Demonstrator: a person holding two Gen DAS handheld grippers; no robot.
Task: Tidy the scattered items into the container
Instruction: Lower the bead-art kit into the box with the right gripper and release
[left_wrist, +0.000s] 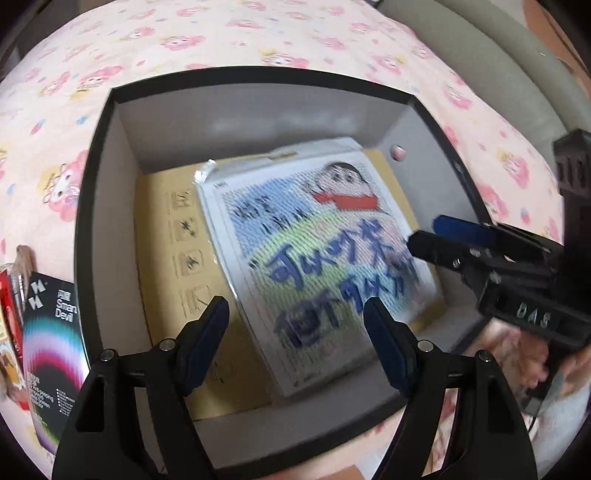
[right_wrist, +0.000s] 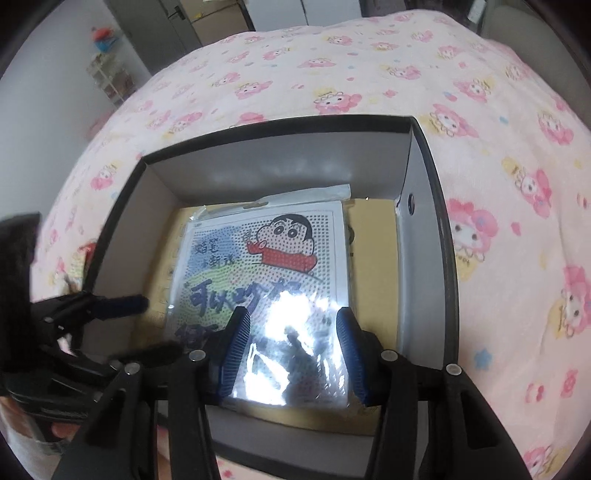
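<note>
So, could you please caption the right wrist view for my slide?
Open right gripper hovering over the bagged cartoon sheet lying inside the black box.

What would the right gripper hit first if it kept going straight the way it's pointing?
Probably the cartoon packet lying in the box; the open right gripper points down at its glossy wrapper, though depth is unclear.

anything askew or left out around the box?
Yes. The cartoon packet lies skewed inside the black box, rotated against the tan envelope beneath. A Smart Devil package sits outside on the bedspread, beside the box's left wall. No visible damage.
</note>
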